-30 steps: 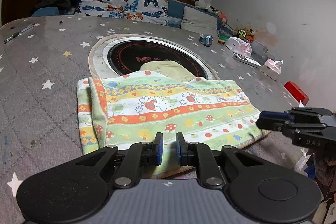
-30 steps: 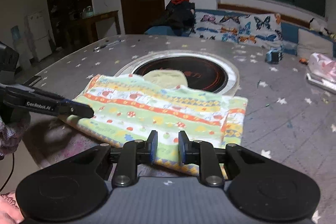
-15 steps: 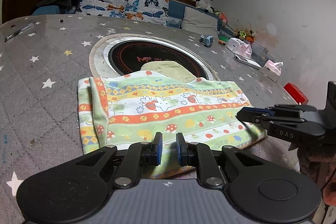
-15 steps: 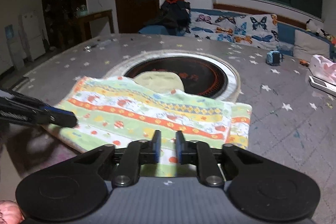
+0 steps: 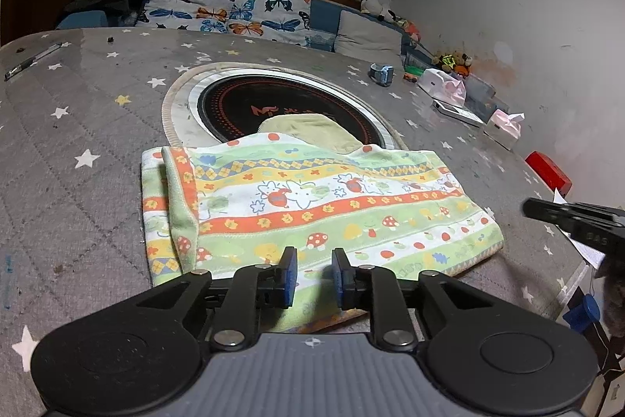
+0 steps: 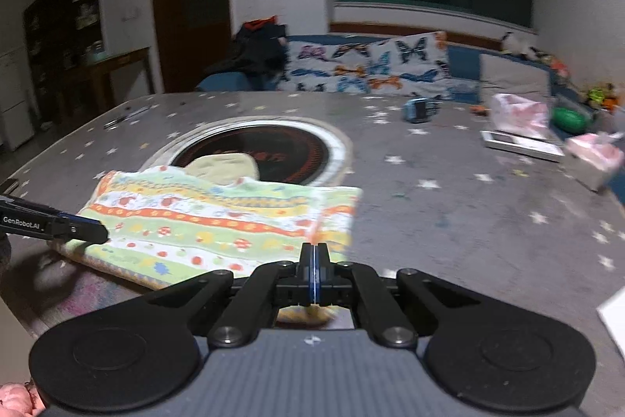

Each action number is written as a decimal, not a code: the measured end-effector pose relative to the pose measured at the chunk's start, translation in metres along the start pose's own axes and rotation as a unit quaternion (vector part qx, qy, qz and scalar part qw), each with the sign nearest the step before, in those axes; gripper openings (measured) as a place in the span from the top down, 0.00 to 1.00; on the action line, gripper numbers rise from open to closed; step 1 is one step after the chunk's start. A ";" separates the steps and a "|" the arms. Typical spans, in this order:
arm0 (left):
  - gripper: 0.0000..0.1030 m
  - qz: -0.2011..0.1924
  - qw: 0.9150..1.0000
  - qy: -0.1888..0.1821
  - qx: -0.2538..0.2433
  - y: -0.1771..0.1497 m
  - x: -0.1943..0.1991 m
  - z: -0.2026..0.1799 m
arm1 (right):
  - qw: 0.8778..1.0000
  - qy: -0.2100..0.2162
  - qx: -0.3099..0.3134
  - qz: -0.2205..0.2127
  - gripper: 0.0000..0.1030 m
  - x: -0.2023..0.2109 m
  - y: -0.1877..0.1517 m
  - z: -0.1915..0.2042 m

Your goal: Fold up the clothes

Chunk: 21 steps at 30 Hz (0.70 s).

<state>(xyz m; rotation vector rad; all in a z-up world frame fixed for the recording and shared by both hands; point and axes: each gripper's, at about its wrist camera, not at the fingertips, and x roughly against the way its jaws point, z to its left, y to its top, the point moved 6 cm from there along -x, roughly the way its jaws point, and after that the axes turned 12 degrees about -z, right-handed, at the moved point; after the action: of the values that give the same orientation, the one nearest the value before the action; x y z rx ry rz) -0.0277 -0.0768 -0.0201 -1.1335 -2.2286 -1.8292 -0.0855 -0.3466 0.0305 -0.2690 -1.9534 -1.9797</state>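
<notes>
A folded cloth (image 5: 332,198) with green, orange and yellow bands and mushroom prints lies flat on the grey star-patterned table (image 5: 78,104). A pale yellow-green piece (image 5: 312,127) sticks out from under its far edge. My left gripper (image 5: 314,260) hovers over the cloth's near edge; its jaws are opening, with a gap between the blue pads and the cloth only below them. In the right wrist view the cloth (image 6: 218,217) lies left of centre and the left gripper (image 6: 99,233) is at its left near corner. My right gripper (image 6: 313,249) is shut, pads together, holding nothing. It (image 5: 527,208) is just off the cloth's right edge.
A round black hotplate (image 5: 242,100) with a pale ring is set into the table behind the cloth. Tissue packs (image 5: 445,85), a small blue object (image 5: 381,73) and a red box (image 5: 547,174) sit along the right side. A pen (image 5: 31,61) lies far left. A butterfly-print sofa (image 5: 234,6) stands beyond.
The right gripper's jaws have closed fully and it has pulled back to the right, off the cloth. The left gripper's jaws stand slightly wider; it has stayed in place.
</notes>
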 end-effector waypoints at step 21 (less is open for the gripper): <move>0.63 -0.019 0.999 0.039 0.003 0.021 0.007 0.018 | 0.998 0.029 -0.055 0.023 0.92 -0.031 -0.009 -0.004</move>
<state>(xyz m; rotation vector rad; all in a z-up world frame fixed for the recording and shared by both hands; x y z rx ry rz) -0.0142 -0.0566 -0.0048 -1.0061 -2.2275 -1.8449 -0.0593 -0.3476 0.0107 -0.2777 -1.7900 -2.0447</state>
